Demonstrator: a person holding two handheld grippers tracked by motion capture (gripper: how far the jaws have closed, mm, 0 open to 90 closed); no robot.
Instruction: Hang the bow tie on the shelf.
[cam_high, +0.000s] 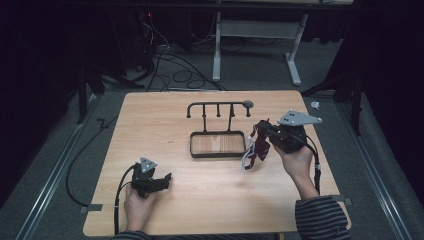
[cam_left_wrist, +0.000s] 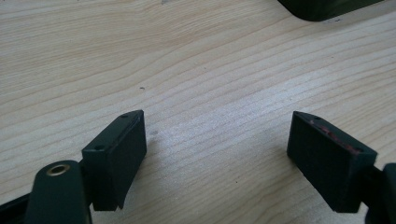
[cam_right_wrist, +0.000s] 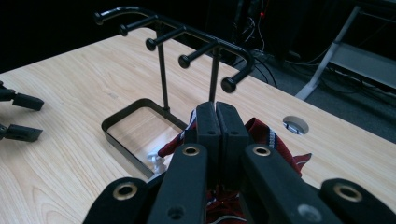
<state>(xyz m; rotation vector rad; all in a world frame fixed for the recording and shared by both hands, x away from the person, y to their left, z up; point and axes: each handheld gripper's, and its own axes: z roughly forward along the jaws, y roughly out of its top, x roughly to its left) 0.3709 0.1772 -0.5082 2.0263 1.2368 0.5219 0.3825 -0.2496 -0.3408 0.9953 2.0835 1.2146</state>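
My right claw (cam_right_wrist: 217, 122) is clamped shut on a red patterned strap (cam_high: 255, 147), soft and light, so it droops below the jaws, raised off the surface (cam_high: 210, 200) beside the hook rack (cam_high: 218, 107). My left claw (cam_left_wrist: 217, 154) rests open, well apart.

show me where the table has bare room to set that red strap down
Bare wood runs along the table's left side, from the far edge down to the open left gripper. More lies along the near edge, between the two forearms. It is crowded at centre right: the hook rack, its tray, and the right gripper clamping the red strap.
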